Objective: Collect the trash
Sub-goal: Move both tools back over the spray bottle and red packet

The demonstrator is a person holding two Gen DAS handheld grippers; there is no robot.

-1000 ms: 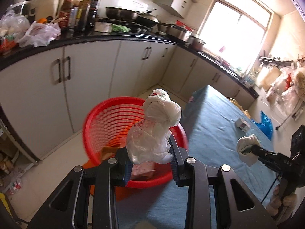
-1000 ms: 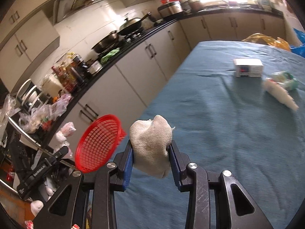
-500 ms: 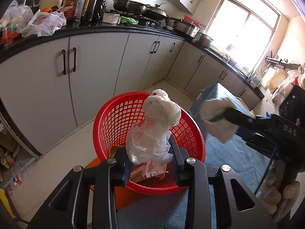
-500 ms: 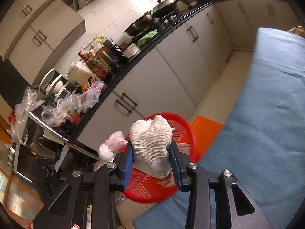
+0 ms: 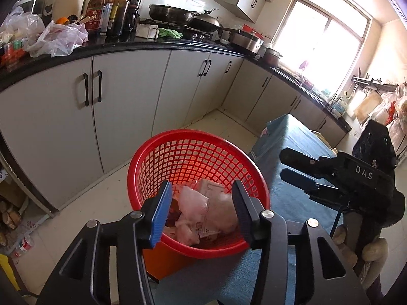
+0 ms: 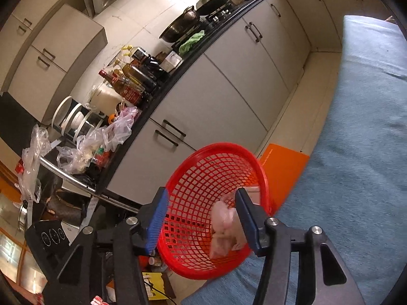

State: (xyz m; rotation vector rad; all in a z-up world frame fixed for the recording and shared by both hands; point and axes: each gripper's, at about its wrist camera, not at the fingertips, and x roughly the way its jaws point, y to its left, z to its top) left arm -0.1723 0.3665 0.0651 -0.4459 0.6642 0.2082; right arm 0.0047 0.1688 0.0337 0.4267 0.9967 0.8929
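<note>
A red mesh basket [image 5: 195,152] stands on an orange box [image 5: 162,261] beside the blue-clothed table [image 5: 292,139]. My left gripper [image 5: 202,211] hovers over its near rim, jaws opening and bare. Below them in the basket lie a crumpled white plastic bag [image 5: 190,203] and a printed paper packet [image 5: 213,190]. My right gripper [image 5: 283,164] reaches in from the right, held by a hand [image 5: 356,251]. In its own view the right gripper [image 6: 201,216] is over the basket [image 6: 203,167], jaws opening with nothing in them. A pale wad [image 6: 223,226] lies inside near the right finger.
Grey kitchen cabinets [image 5: 127,96] run behind the basket under a black counter with bottles, bags and pans [image 5: 178,17]. A strip of tiled floor [image 5: 76,216] lies between cabinets and basket. The table [image 6: 356,152] fills the right of the right wrist view.
The left jaws have let go of the plastic bag and the right jaws of the cloth wad; both now lie in the basket. The right gripper swung from the table to the basket.
</note>
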